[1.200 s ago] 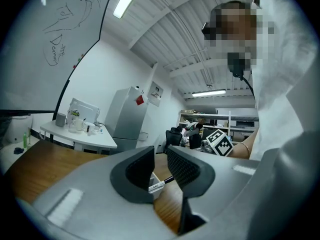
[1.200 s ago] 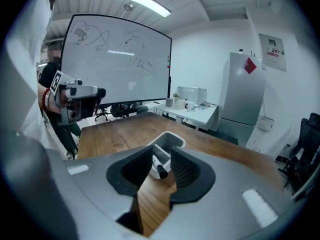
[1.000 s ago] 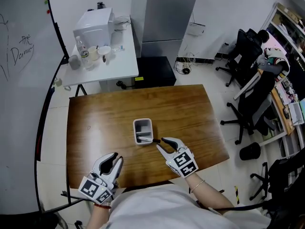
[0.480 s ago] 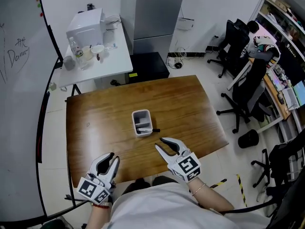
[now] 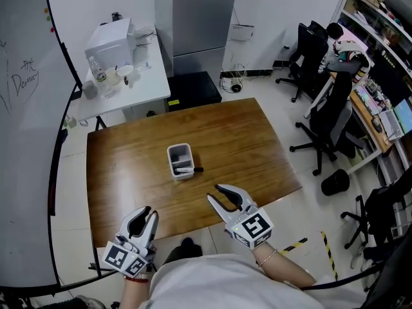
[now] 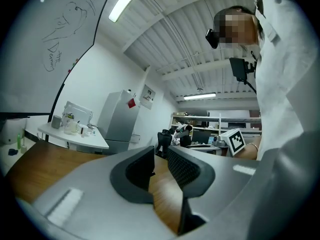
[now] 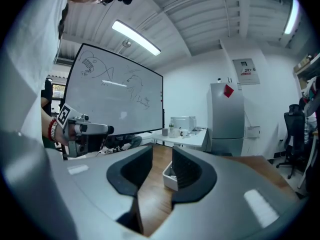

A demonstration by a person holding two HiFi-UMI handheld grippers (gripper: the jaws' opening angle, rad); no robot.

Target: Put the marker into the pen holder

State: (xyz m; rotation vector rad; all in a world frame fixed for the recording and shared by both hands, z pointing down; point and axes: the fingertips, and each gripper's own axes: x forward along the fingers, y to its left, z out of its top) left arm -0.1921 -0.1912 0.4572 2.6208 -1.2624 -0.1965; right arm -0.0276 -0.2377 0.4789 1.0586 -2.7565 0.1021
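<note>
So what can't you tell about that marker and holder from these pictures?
- Head view: marker too small to tell how far it sits inside the pen holder.
- Right gripper view: one jaw of the right tool hides part of the pen holder; no marker shows.
- Left gripper view: the left tool fills the foreground; no pen holder shows.

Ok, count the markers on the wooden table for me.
1. The marker lies in the white pen holder near the middle of the table, its dark end sticking out over the right rim. More could be hidden inside.
</note>
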